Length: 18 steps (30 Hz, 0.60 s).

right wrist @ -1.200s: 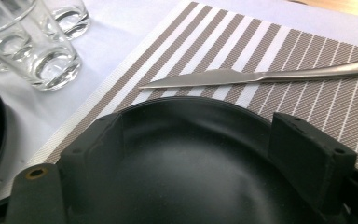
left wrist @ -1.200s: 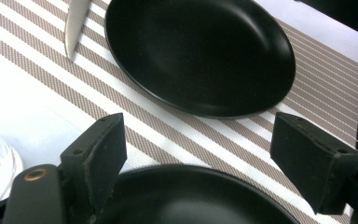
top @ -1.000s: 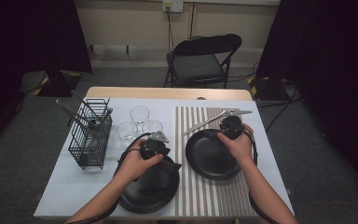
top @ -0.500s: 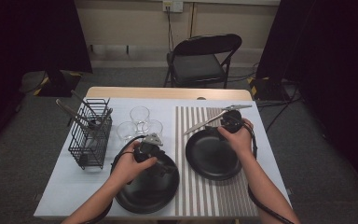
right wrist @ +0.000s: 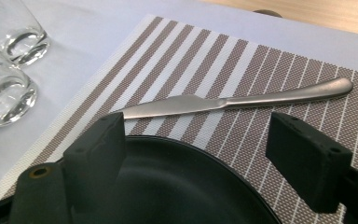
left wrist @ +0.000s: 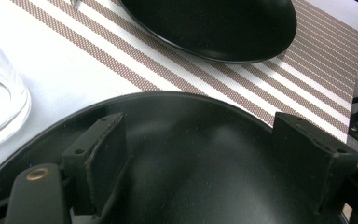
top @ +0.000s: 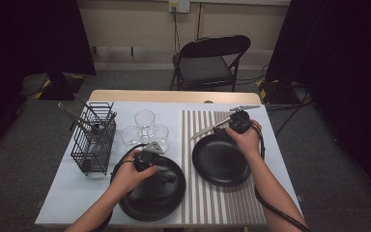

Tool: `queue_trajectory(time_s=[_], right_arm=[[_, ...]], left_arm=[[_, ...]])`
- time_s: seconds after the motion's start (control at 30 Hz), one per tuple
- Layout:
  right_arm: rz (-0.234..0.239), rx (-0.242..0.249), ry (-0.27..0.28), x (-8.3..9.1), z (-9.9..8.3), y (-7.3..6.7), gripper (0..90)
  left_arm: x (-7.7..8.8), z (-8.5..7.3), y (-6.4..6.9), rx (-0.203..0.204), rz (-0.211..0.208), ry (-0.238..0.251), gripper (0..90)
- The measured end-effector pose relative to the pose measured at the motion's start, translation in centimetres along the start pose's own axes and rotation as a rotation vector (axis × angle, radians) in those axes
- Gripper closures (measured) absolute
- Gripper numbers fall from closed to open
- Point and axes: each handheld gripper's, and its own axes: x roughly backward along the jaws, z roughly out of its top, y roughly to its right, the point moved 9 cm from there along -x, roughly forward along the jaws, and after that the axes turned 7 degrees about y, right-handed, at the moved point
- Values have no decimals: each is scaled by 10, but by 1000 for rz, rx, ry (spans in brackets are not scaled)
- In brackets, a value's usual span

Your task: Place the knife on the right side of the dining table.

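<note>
Table [top: 67, 200]: carries a striped mat [top: 232, 203], a wire basket [top: 94, 145] at the left, and the tableware.
Plates: two, both black. The left plate [top: 152, 191] lies on the white cloth at the near edge, just beside the mat; the right plate [top: 220, 159] lies on the mat.
Glasses: three [top: 145, 128], clustered between the basket and the mat, upright.
Knife: one [right wrist: 233, 100], flat on the mat just beyond the right plate, handle towards the far right.
Basket contents: utensils standing inside, count not legible.
Left hand-held gripper [left wrist: 209, 154]: released, jaws spread wide over the left plate's far rim, gripping nothing.
Right hand-held gripper [right wrist: 196, 149]: released, jaws spread over the right plate's far rim, facing the knife.
Step in hand: judged to be laying a place setting; both hand-held grippers hover at the plates, nothing lifted.
Next move: likely the right one reaches forward, lowers astride the knife and closes on it.
</note>
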Motion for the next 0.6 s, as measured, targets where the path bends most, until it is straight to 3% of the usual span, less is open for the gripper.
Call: queue_trajectory(time_s=[0.33,0.47,0.6], right_arm=[[-6,7,-10,-11,7,9,192],[3,-4,-15,-16,10,12,195],[-14,20,-19,-20,14,17,199]], left_arm=[[6,-7,-6,9,17,-10,188],[7,-10,-5,5,6,-21,189],[9,-11,-6,10,18,-12,189]])
